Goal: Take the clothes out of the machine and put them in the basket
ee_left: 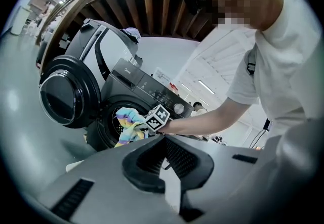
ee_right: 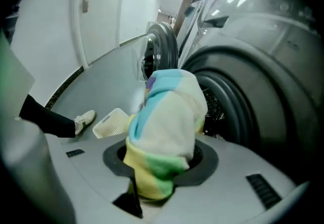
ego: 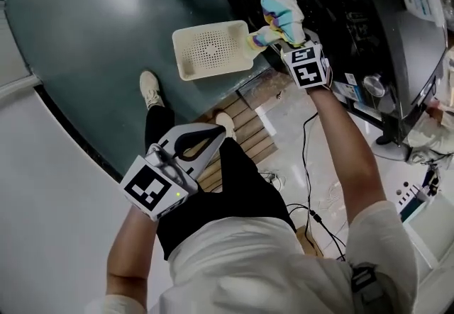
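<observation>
My right gripper (ego: 285,39) is shut on a pastel blue, yellow and green garment (ego: 284,12), held up in front of the dark washing machine (ego: 355,1). In the right gripper view the garment (ee_right: 167,122) bulges out of the jaws and hides the fingertips of the right gripper (ee_right: 161,160). The drum opening (ee_right: 223,106) is just behind it. The cream perforated basket (ego: 193,47) lies on the grey floor, left of the garment. My left gripper (ego: 218,131) hangs lower by my legs, shut and holding nothing. From the left gripper (ee_left: 164,139) I see the garment (ee_left: 127,123) outside the drum.
The round machine door (ee_left: 68,94) stands swung open to the left. My shoes (ego: 149,88) are on the floor near the basket (ee_right: 112,123). A wooden slatted board (ego: 245,125) and black cables (ego: 306,164) lie at my feet. Clutter fills the right side (ego: 418,135).
</observation>
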`<action>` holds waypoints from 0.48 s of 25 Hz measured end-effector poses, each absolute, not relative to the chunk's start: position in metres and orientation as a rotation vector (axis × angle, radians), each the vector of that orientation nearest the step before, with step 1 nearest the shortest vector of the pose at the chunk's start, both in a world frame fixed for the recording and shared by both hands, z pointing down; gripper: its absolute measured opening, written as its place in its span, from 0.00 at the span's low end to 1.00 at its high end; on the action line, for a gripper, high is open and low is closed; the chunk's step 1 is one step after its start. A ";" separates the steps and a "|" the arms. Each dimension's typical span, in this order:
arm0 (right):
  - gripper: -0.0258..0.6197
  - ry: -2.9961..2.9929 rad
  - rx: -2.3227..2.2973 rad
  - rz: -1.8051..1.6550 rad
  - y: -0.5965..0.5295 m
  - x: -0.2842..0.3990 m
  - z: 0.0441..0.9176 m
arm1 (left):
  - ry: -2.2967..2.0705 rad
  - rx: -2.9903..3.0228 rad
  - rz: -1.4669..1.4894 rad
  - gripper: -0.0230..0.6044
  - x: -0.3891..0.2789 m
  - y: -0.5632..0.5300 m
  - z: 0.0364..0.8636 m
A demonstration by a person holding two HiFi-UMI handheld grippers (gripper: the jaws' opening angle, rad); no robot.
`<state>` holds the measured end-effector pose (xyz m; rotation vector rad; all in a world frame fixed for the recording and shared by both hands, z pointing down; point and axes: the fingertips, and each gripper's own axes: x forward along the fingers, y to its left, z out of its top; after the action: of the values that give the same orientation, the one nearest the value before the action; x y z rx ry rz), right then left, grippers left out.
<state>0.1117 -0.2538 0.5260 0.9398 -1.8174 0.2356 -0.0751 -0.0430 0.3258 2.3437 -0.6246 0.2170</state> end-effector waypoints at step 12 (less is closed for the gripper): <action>0.29 -2.012 0.706 0.075 -0.192 0.031 0.457 | -0.789 2.337 0.120 0.03 -0.077 -0.012 0.314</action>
<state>0.0313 -0.1922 0.4568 0.7065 -2.0119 0.0746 -0.0771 -0.0125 0.3139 2.3369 -0.7894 0.1200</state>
